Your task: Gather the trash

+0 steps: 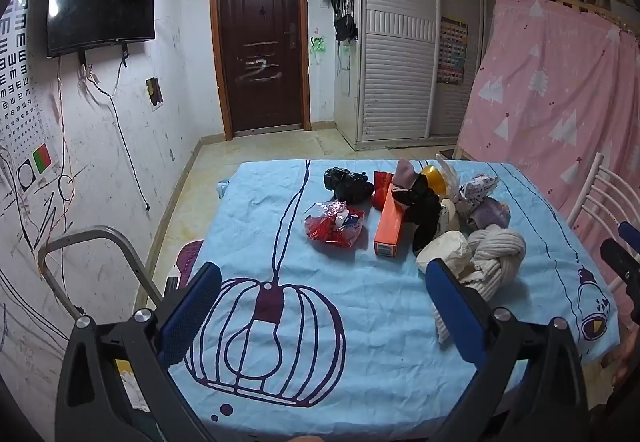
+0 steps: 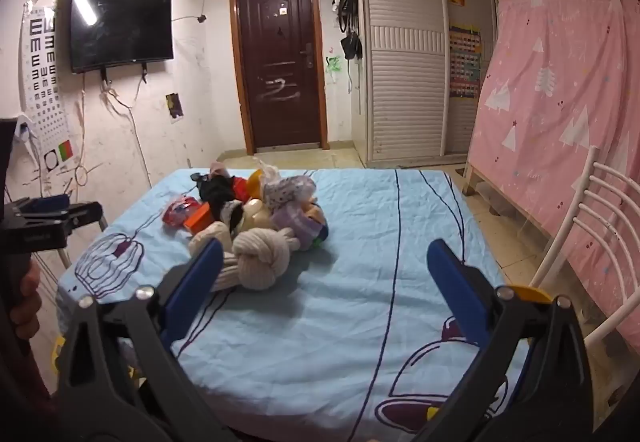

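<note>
A heap of clutter lies on the blue-clothed table (image 1: 320, 342): a black plastic bag (image 1: 347, 184), a red crinkly wrapper (image 1: 335, 227), an orange box (image 1: 389, 224), a knotted cream knit cloth (image 1: 494, 256) and a crumpled white paper (image 1: 444, 249). My left gripper (image 1: 322, 276) hovers open over the near part of the table, short of the heap, nothing between its blue pads. From the right wrist view the same heap shows with the knotted cloth (image 2: 262, 260) nearest. My right gripper (image 2: 324, 256) stands open above bare cloth, to the right of the heap.
A white metal chair (image 2: 592, 242) stands at the table's right side, beside a pink curtain (image 2: 560, 114). A metal frame (image 1: 100, 258) sits left of the table by the scribbled wall. A dark door (image 1: 262, 42) and white wardrobe (image 1: 400, 54) are at the back.
</note>
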Demonstrator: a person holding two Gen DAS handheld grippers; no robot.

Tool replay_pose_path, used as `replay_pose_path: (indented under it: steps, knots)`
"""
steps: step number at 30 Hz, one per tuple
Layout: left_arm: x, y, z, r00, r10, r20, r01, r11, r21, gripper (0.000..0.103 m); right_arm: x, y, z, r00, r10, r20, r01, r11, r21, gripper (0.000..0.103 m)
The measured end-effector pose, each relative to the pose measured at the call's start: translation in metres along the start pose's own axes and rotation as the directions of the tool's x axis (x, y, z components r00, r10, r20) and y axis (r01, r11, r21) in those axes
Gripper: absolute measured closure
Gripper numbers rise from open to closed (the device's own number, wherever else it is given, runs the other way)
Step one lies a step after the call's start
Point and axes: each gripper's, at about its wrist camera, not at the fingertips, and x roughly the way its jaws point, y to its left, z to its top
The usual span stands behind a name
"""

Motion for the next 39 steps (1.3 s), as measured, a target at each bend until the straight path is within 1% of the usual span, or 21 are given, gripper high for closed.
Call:
replay_pose_path:
  steps: [8,9,16,18,32,33,39]
  knots:
    - [0.001,0.007,0.0,1.0,-0.007,-0.004,0.007,1.0,-0.004,0.01,0.0,0.0,0.0,1.0,0.0,0.003,0.001,1.0,-0.002,0.005]
    - [0.0,0.003,0.001,1.0,-0.008,-0.005,0.008,1.0,-0.003,0.01,0.0,0.0,0.0,1.0,0.0,0.004,0.0,1.0,0.0,0.005]
    - [-0.003,0.003,0.001,1.0,-0.008,-0.013,0.008,1.0,-0.004,0.01,0.002,0.0,0.001,1.0,-0.003,0.005,0.003,1.0,-0.003,0.005]
    - [0.005,0.0,-0.003,1.0,-0.011,-0.018,0.011,1.0,-0.004,0.01,0.003,-0.001,0.001,1.0,-0.005,0.004,0.005,1.0,-0.003,0.005]
    - [0.009,-0.004,-0.005,1.0,-0.01,-0.025,0.01,1.0,0.004,0.01,-0.004,-0.002,0.003,1.0,-0.005,0.005,0.005,1.0,0.002,0.005]
    - [0.01,-0.005,-0.005,1.0,-0.01,-0.026,0.01,1.0,0.005,0.01,0.002,-0.002,0.003,1.0,-0.005,0.003,0.005,1.0,0.0,0.005]
    - [0.009,-0.008,-0.005,1.0,-0.016,-0.026,0.016,1.0,0.016,0.01,0.004,-0.001,0.001,1.0,-0.005,0.004,0.005,1.0,0.0,0.005]
